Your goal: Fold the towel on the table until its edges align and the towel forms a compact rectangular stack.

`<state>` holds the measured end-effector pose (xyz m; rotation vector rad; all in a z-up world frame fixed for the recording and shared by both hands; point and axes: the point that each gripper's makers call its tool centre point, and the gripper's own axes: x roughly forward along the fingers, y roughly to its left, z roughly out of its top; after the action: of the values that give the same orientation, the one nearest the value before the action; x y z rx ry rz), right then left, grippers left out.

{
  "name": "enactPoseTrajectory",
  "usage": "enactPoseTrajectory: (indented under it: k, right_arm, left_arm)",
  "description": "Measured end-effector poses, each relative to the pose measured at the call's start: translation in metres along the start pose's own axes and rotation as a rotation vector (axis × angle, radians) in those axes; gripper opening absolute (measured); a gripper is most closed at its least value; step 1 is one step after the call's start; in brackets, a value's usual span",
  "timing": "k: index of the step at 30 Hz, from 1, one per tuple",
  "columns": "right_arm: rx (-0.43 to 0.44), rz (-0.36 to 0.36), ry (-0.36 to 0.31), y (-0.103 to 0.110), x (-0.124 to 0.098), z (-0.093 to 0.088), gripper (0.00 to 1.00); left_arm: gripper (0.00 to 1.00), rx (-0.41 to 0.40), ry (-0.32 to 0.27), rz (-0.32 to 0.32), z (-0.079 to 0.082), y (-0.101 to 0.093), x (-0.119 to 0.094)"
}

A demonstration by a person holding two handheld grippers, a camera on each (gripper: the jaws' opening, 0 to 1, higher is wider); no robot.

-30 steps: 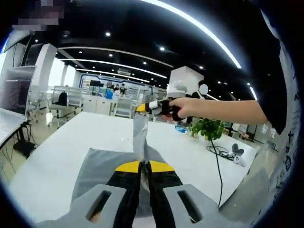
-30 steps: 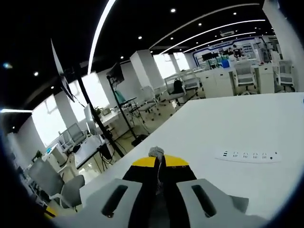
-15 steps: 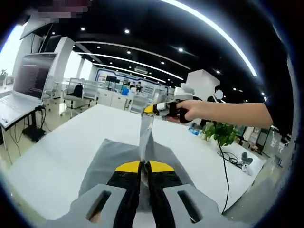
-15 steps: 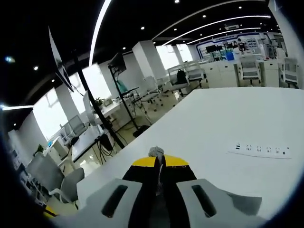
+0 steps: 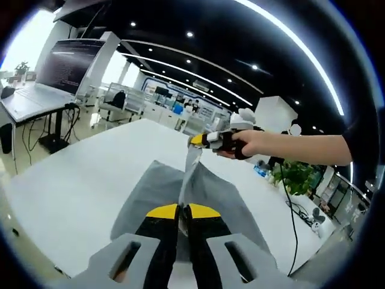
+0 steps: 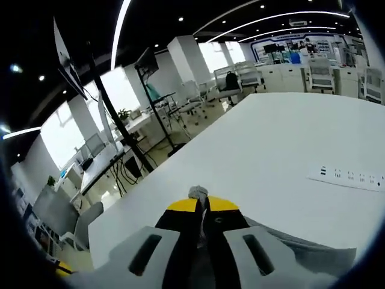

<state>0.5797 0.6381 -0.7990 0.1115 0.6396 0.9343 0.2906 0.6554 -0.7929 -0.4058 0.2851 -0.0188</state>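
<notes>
My left gripper and right gripper are each clamped tight on a corner of the soft grey cloth towel, lifting its edge above the white table, so the fold is barely begun.

Plain grey towel on a white table. Both the left gripper and right gripper have black jaws tipped yellow. White power strip; green plant, right edge.

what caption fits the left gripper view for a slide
Both grippers, left and right, pinch the grey towel taut above the white table.
</notes>
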Motion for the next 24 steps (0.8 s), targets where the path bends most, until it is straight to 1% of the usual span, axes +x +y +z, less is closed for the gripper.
enactPoseTrajectory:
  k: [2, 4, 10, 12, 17, 18, 21, 22, 23, 24]
  right_arm:
    - [0.004, -0.003, 0.010, -0.003, 0.009, -0.005, 0.02]
    - [0.002, -0.021, 0.017, -0.005, 0.017, -0.010, 0.02]
    - [-0.010, -0.035, 0.030, -0.005, 0.046, -0.029, 0.02]
    - [-0.014, -0.052, 0.032, -0.006, 0.051, -0.034, 0.02]
    - [-0.011, -0.081, 0.030, -0.011, 0.062, -0.042, 0.02]
    - [-0.020, -0.084, 0.029, -0.011, 0.066, -0.043, 0.02]
    - [-0.054, -0.088, 0.043, -0.012, 0.072, -0.047, 0.02]
    - [-0.067, -0.094, 0.048, -0.013, 0.073, -0.049, 0.02]
    - [-0.074, -0.099, 0.052, -0.014, 0.075, -0.051, 0.02]
    - [-0.071, -0.109, 0.057, -0.017, 0.078, -0.053, 0.02]
  left_arm:
    - [0.05, -0.015, 0.004, 0.015, -0.004, 0.007, 0.002]
    - [0.05, -0.020, 0.015, 0.029, -0.009, 0.012, 0.006]
    - [0.05, -0.043, 0.042, 0.068, -0.023, 0.032, 0.009]
    - [0.05, -0.069, 0.040, 0.075, -0.026, 0.036, 0.010]
    - [0.05, -0.098, 0.050, 0.108, -0.035, 0.049, 0.017]
    - [0.06, -0.098, 0.054, 0.113, -0.035, 0.048, 0.018]
    - [0.06, -0.099, 0.076, 0.139, -0.046, 0.058, 0.019]
    - [0.06, -0.104, 0.081, 0.138, -0.047, 0.058, 0.020]
    - [0.04, -0.105, 0.081, 0.138, -0.048, 0.058, 0.020]
    - [0.03, -0.104, 0.079, 0.154, -0.048, 0.061, 0.019]
